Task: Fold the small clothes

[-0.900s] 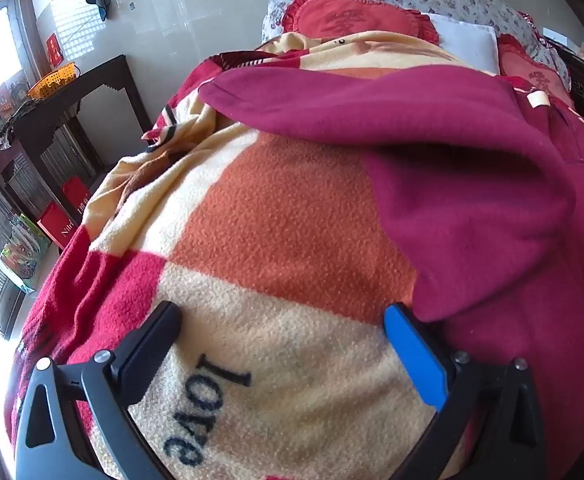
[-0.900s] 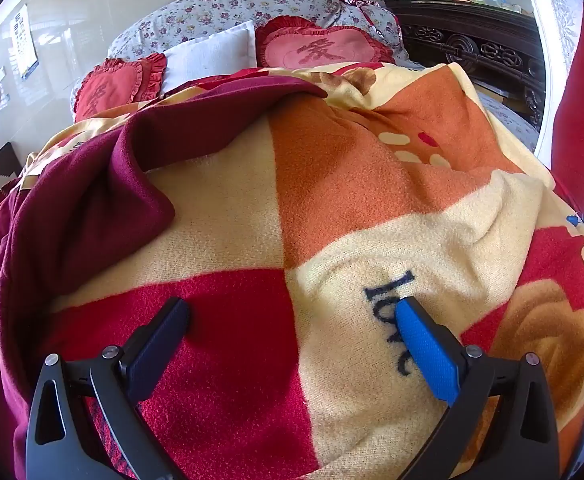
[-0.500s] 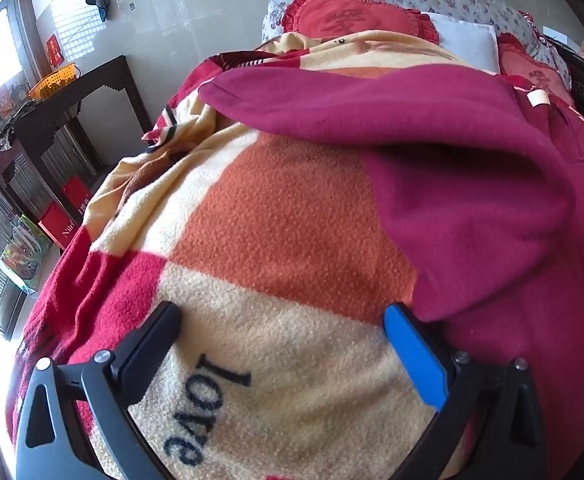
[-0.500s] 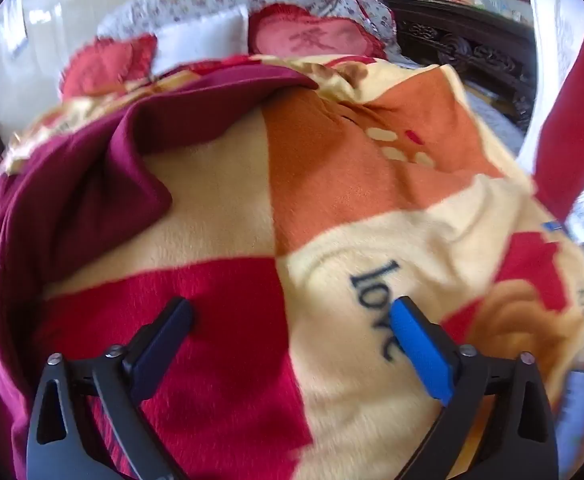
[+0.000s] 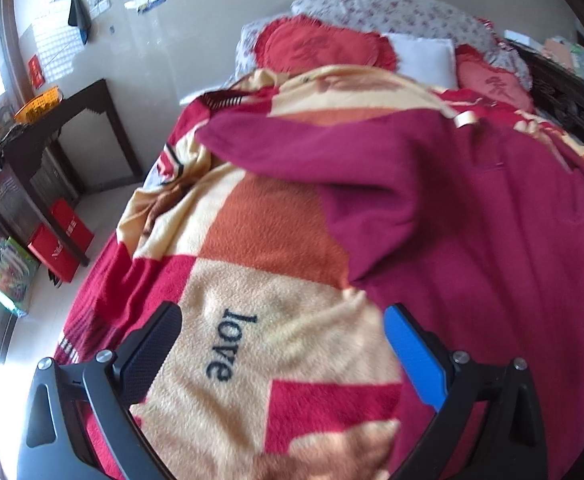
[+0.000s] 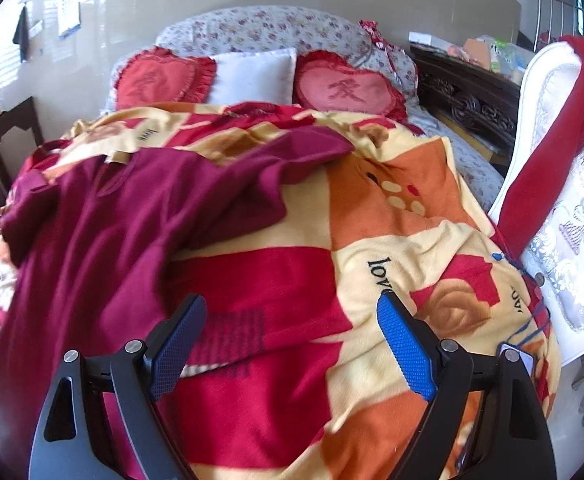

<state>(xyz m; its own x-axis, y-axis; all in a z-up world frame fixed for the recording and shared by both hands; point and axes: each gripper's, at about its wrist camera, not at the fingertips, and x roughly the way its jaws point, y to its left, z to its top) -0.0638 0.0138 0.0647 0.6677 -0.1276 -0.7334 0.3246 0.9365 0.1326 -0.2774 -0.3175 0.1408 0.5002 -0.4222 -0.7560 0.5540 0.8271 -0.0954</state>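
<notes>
Both the left gripper [image 5: 280, 336] and right gripper [image 6: 292, 320] hang spread, empty; pinch the sweater's [image 6: 104, 240] sleeve edge ahead, not the blanket [image 6: 372, 232] beneath.

bed [image 6: 472, 168] | patchwork blanket [image 6: 372, 240] spread | maroon top [image 6: 104, 232] on blanket

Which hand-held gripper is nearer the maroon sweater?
Left. The left hand-held gripper hangs open with its blue finger at the edge of the maroon sweater. The right hand-held gripper, also open, hangs over the blanket, the sweater beyond its left finger.
</notes>
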